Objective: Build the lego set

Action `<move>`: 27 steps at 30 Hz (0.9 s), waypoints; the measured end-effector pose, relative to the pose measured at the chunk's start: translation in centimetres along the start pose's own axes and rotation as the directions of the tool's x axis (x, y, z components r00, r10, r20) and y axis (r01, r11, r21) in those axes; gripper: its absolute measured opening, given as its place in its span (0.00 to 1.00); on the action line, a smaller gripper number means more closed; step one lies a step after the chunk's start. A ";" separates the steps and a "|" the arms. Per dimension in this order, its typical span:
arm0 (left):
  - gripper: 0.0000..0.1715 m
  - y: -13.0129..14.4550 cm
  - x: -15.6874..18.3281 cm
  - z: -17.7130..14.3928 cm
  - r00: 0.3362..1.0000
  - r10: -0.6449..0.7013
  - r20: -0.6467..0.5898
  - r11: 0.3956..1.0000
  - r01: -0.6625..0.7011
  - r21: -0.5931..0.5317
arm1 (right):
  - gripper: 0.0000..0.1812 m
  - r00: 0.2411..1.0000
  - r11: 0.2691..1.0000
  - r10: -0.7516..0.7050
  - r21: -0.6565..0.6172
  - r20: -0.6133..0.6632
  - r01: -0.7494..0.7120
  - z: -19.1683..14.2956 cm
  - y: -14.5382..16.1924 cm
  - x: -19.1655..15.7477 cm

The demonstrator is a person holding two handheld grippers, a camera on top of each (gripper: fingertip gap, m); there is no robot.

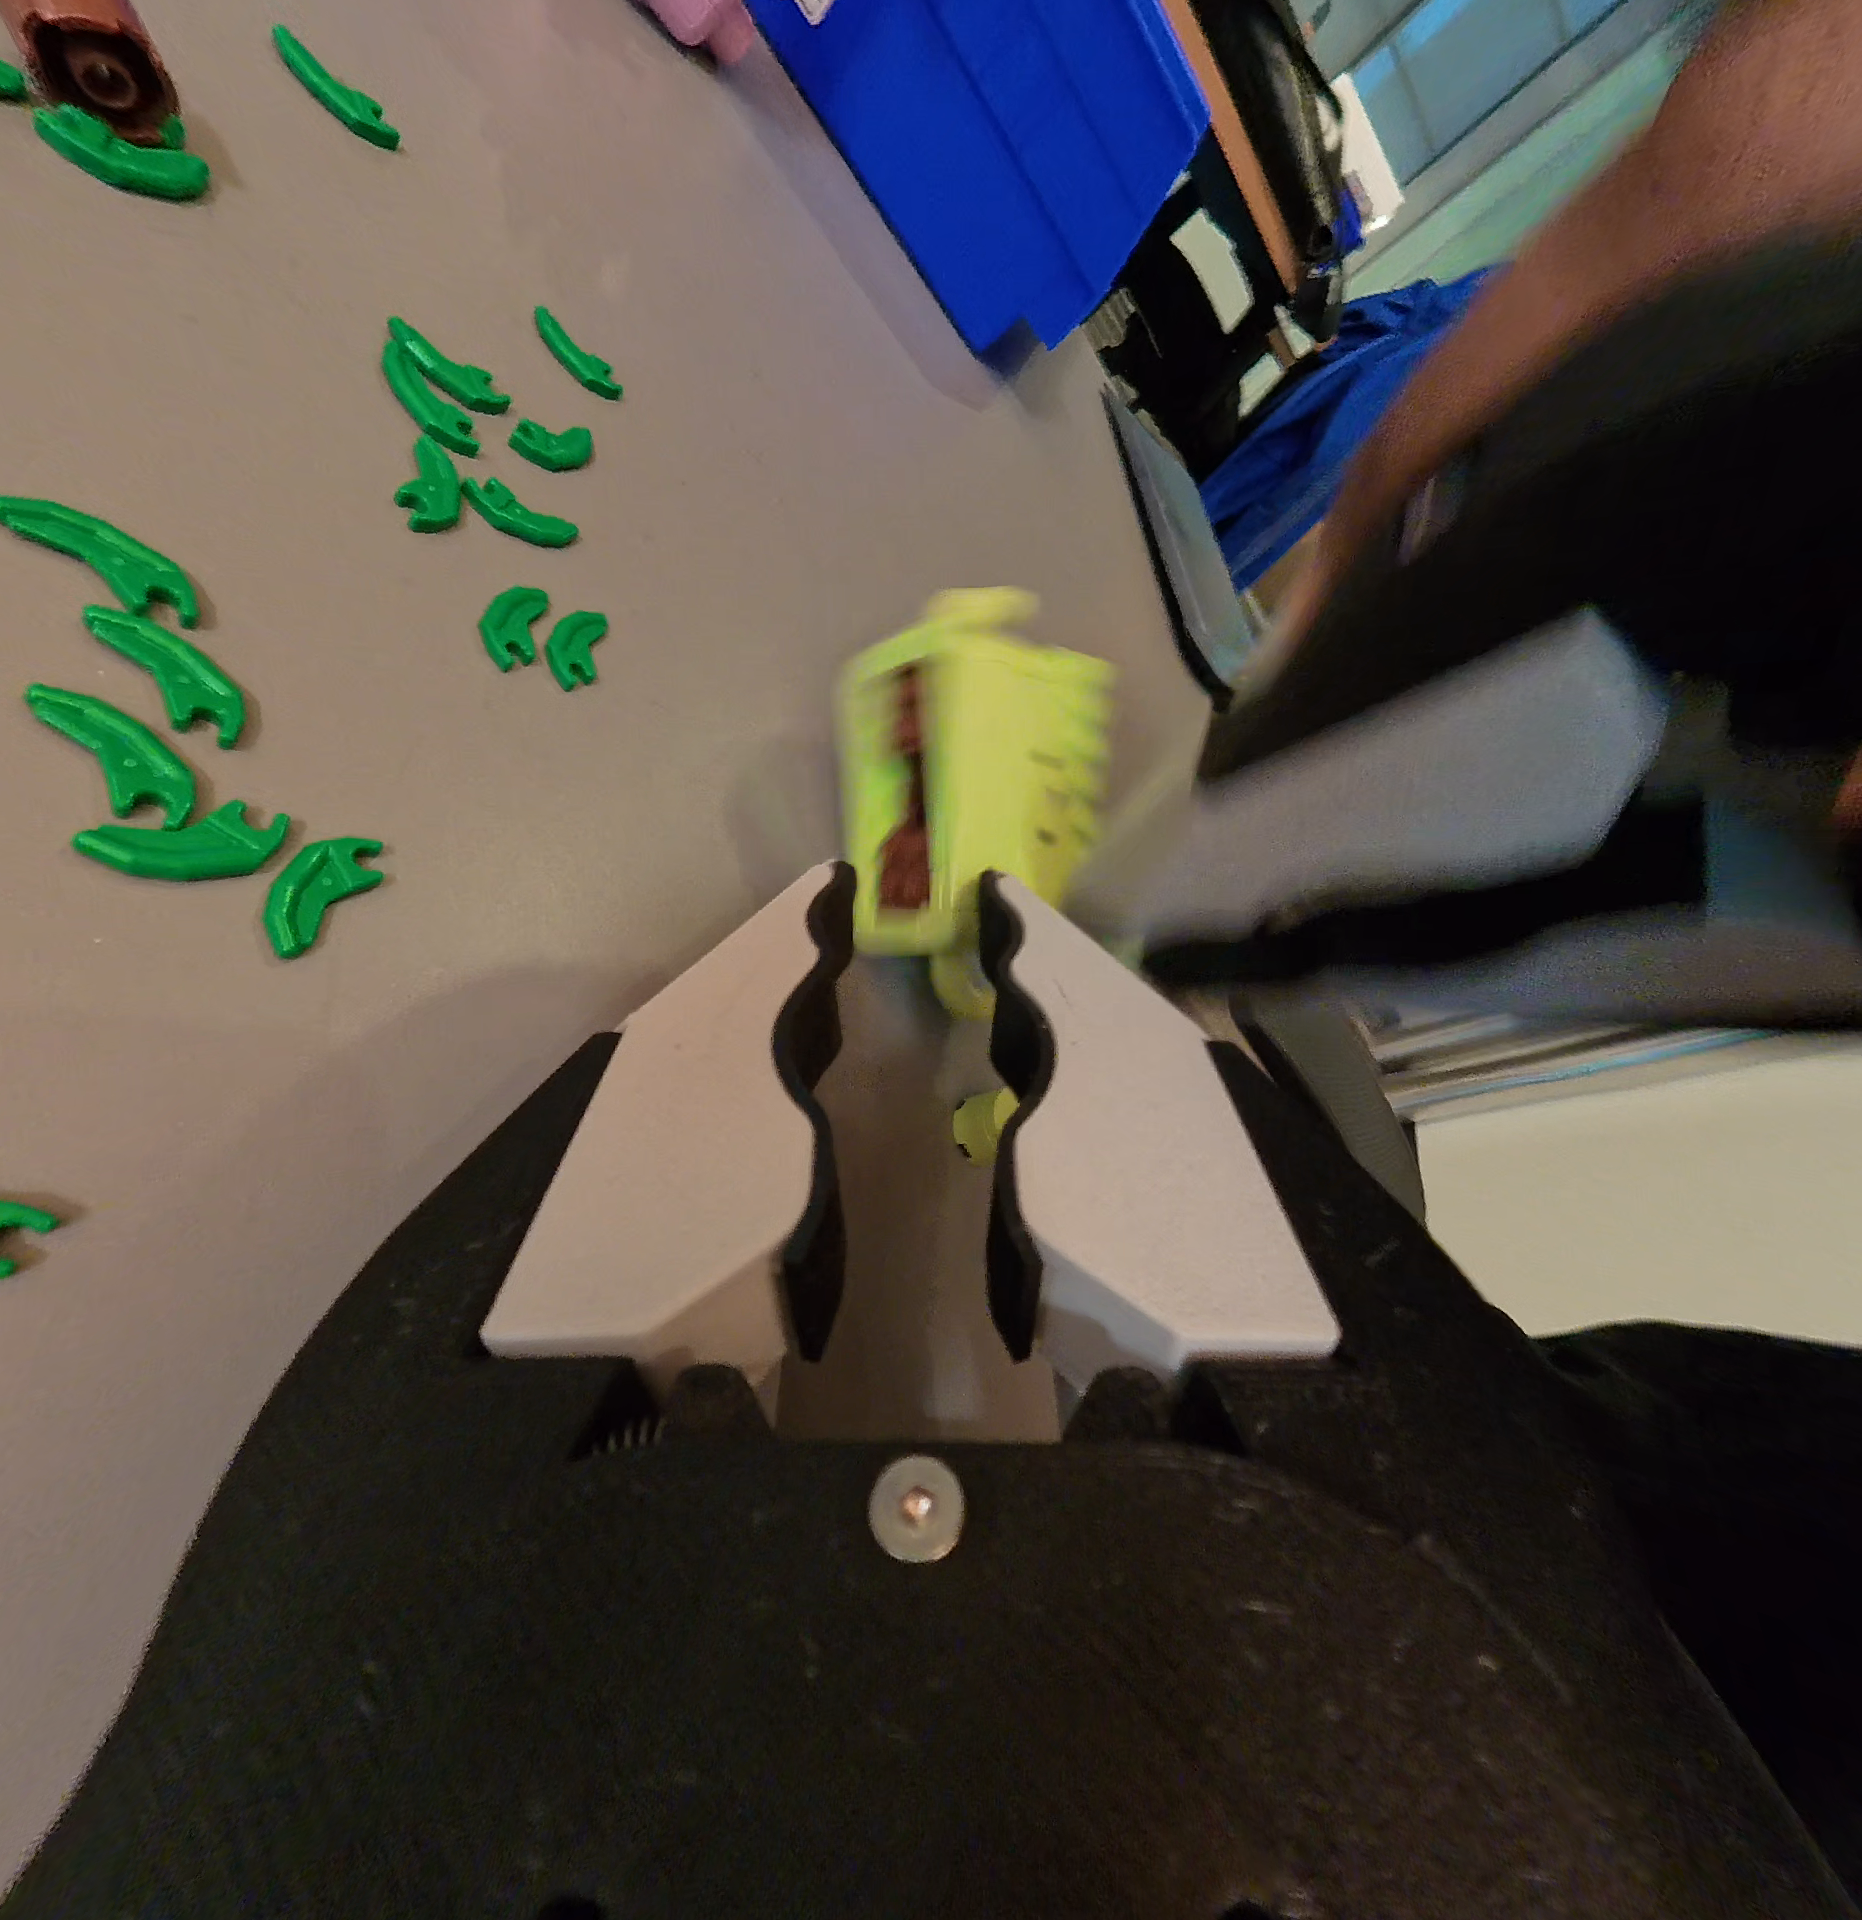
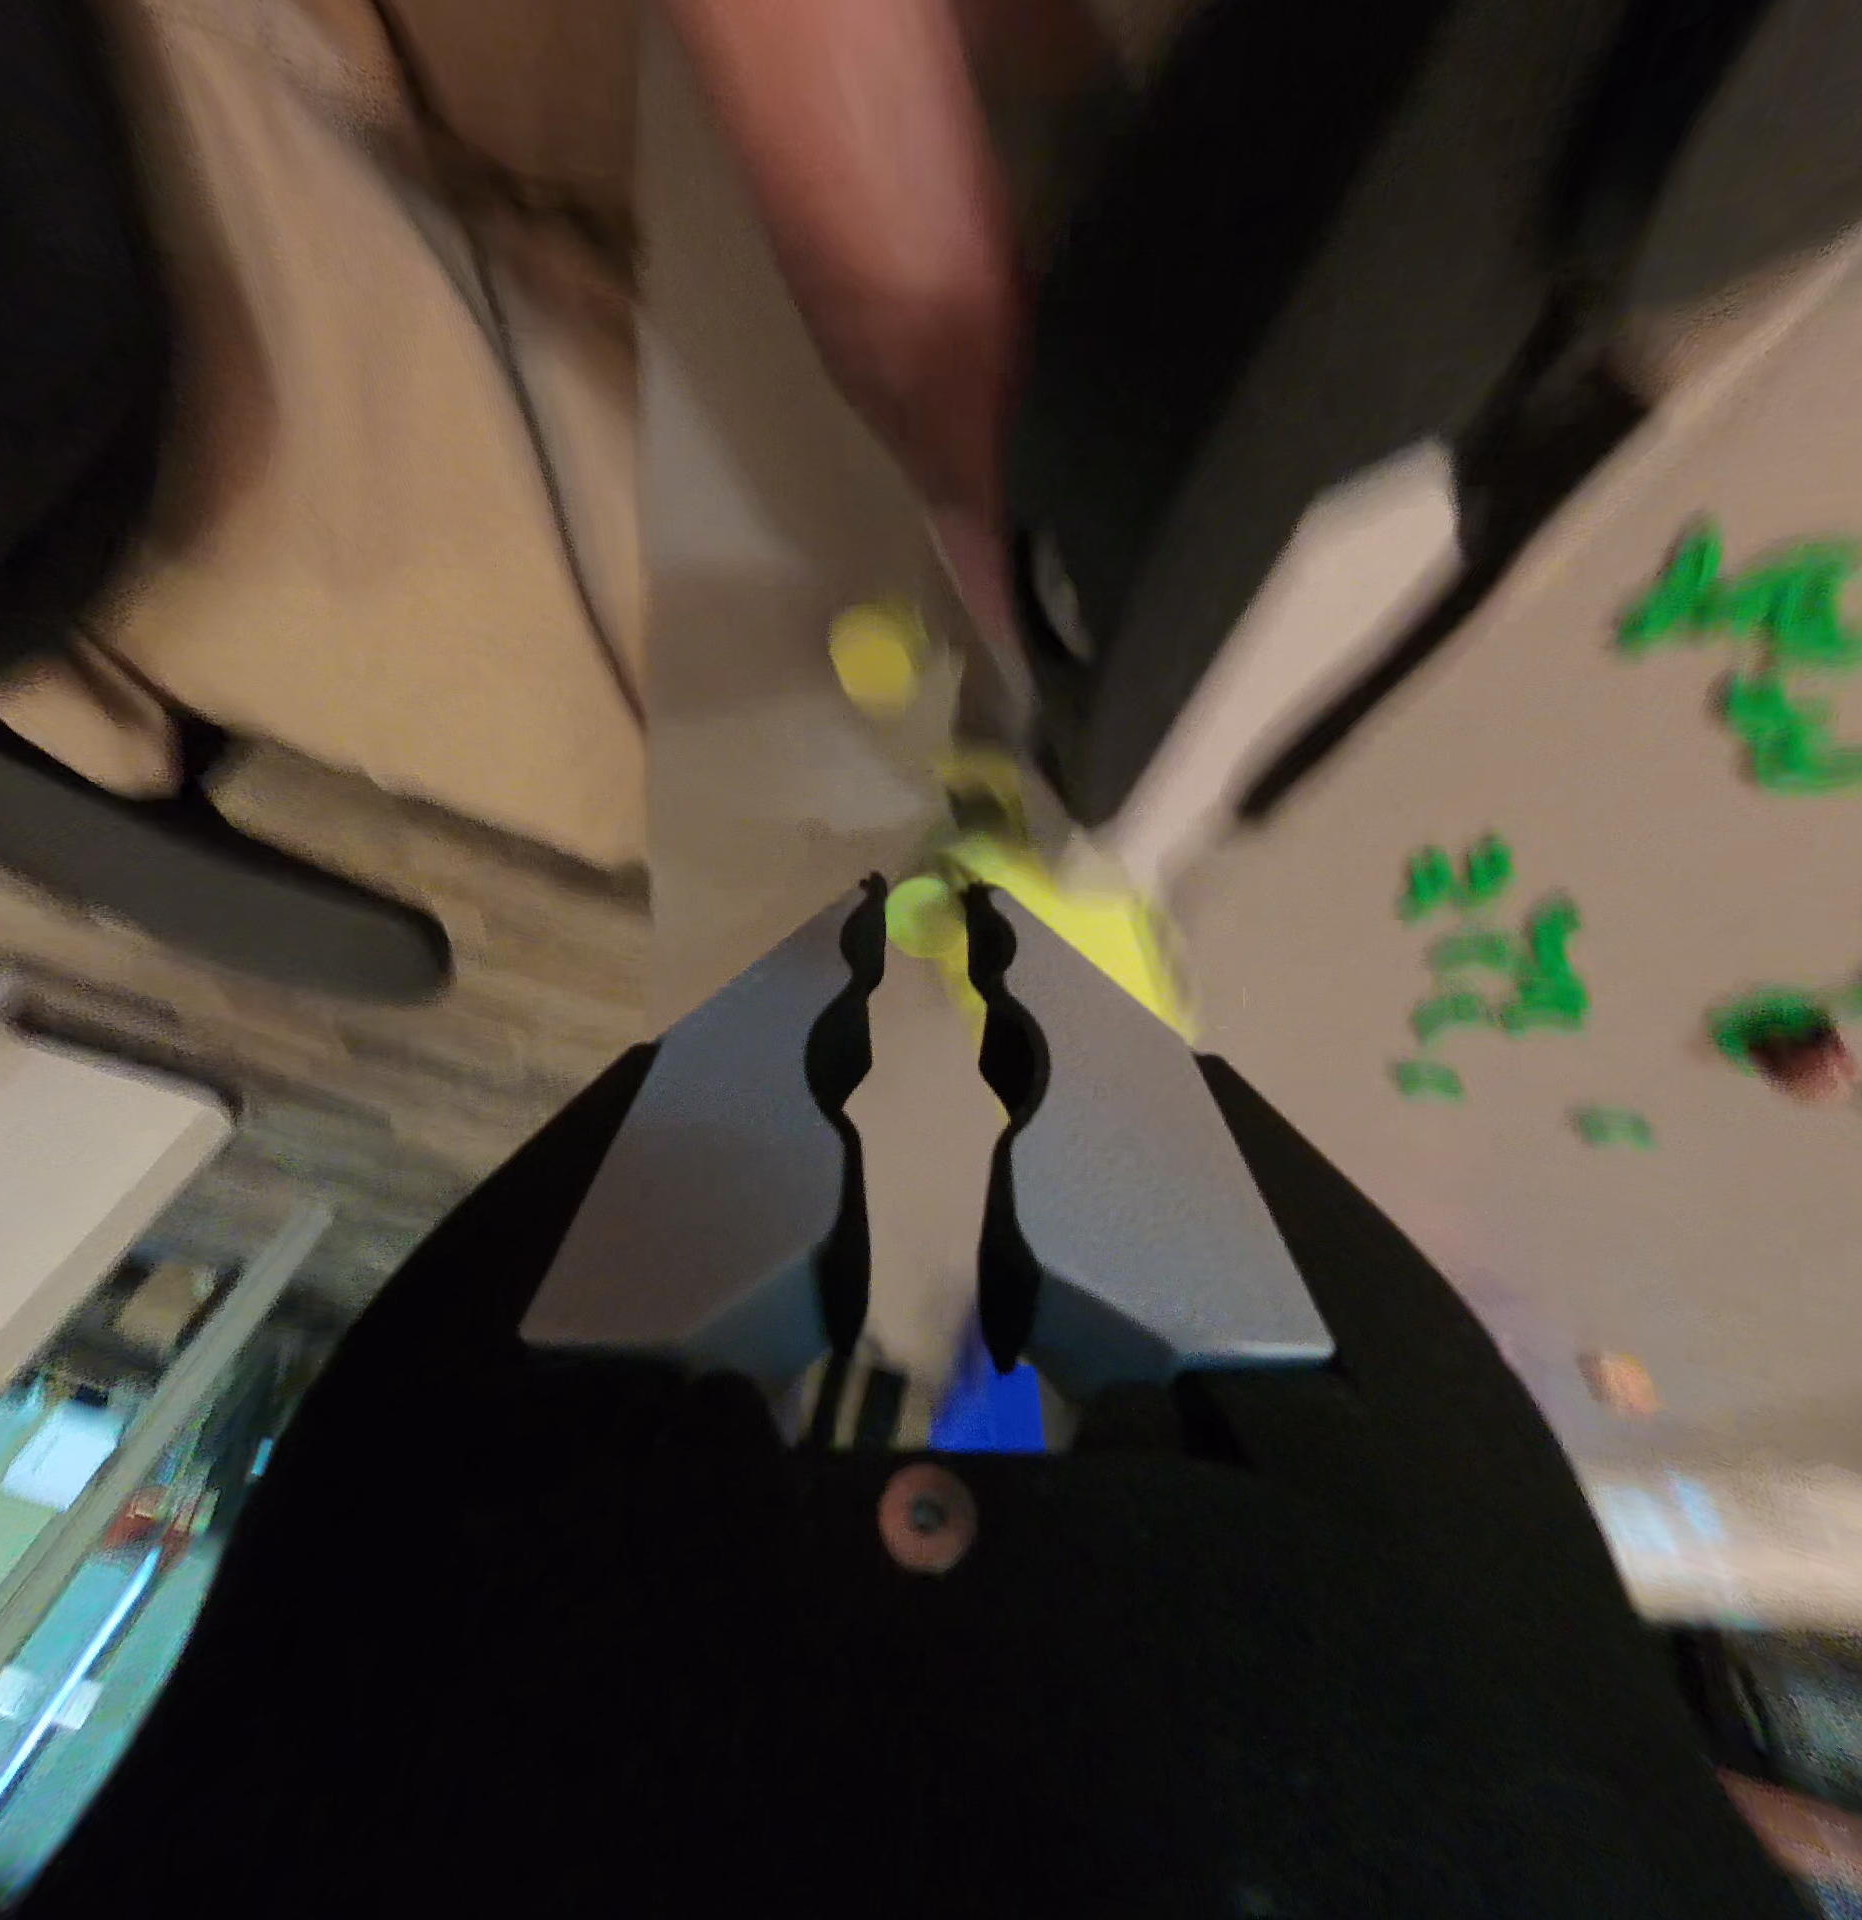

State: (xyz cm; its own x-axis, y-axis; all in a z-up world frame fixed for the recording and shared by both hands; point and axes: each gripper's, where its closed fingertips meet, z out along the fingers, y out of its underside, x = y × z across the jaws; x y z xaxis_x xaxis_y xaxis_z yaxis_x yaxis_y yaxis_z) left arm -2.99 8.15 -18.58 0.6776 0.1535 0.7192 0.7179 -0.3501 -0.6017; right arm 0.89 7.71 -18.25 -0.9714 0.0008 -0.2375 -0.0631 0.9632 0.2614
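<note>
My left gripper (image 1: 919, 902) is shut on the lower end of a lime-green ribbed assembly (image 1: 994, 748) with a brown core and holds it above the grey table (image 1: 646, 675). A small lime-green part (image 1: 981, 1127) shows under its right finger. The right gripper (image 1: 1353, 831), blurred, reaches in from the right and meets the assembly's side. In the right wrist view my right gripper (image 2: 922, 906) has its jaws narrow around a round lime-green piece (image 2: 922, 923). The left gripper (image 2: 802, 499) and a hand stand just beyond it.
Several dark green leaf pieces (image 1: 158, 665) lie scattered on the table's left half and also show in the right wrist view (image 2: 1509, 956). A brown pot piece (image 1: 96, 73) sits at the top left. A blue bin (image 1: 989, 156) stands at the back. The table edge runs on the right. My left gripper's tips are some 15 cm from the brown pot piece (image 1: 96, 73).
</note>
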 end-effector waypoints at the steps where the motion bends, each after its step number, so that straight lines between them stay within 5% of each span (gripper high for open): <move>1: 0.07 0.1 -0.3 0.0 1.000 -0.004 0.021 1.000 0.004 -0.005 | 0.07 1.000 0.999 -0.022 -0.046 0.011 0.023 1.5 0.4 -0.5; 3: 0.05 0.1 -0.1 0.1 1.000 0.008 0.017 1.000 -0.008 -0.011 | 0.08 0.992 0.970 -0.111 -0.226 -0.061 0.094 4.2 2.6 -0.1; 4: 0.07 0.0 -0.2 0.0 1.000 0.005 0.022 1.000 -0.005 -0.001 | 0.08 0.992 0.973 -0.104 -0.214 -0.074 0.086 4.3 2.6 -0.1; 7: 0.06 -0.2 -0.3 -0.1 1.000 -0.024 0.002 1.000 0.024 0.017 | 0.07 0.996 0.999 0.031 -0.032 -0.080 -0.034 1.7 1.8 0.3; 15: 0.07 -0.2 -0.2 -0.1 1.000 -0.018 0.001 1.000 0.018 0.015 | 0.07 0.902 0.923 0.365 0.215 -0.228 -0.320 -4.5 7.7 3.7; 21: 0.10 -0.3 0.1 -0.2 1.000 -0.016 -0.025 1.000 0.016 0.019 | 0.08 0.734 0.728 0.653 0.422 -0.187 -0.540 -3.6 13.0 1.8; 27: 0.12 -0.3 0.4 -0.3 0.999 -0.002 -0.039 1.000 0.003 0.024 | 0.08 0.524 0.424 0.852 0.610 -0.018 -0.669 0.8 15.0 -1.2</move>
State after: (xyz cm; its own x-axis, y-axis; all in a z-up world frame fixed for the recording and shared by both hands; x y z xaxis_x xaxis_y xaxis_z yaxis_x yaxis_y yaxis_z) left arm -2.95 8.07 -18.01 0.6695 0.1176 0.7334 0.7233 -0.3278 -0.6077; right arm 1.29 22.40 -14.80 -0.5664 0.8161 0.1149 0.7630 0.5719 -0.3014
